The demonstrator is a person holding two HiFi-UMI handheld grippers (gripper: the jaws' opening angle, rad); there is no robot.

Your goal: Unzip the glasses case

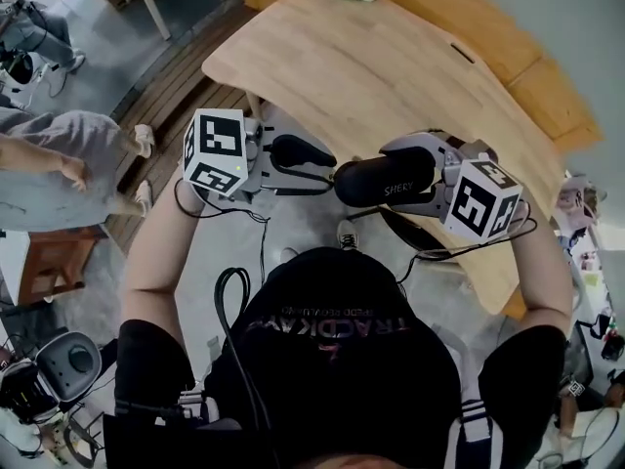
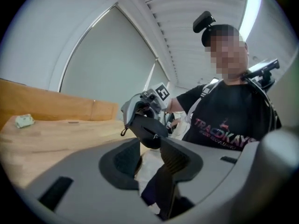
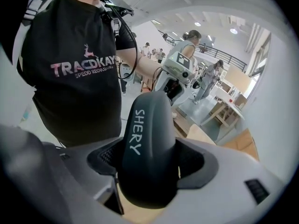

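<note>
One right hand-held gripper point(image 1: 398, 177) clamps glasses case point(image 3: 148, 139).

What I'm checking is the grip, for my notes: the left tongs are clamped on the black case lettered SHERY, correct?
No. It is the right tongs that are clamped on the black case lettered SHERY, as the right gripper view shows. The left tongs are open with nothing between them.
</note>
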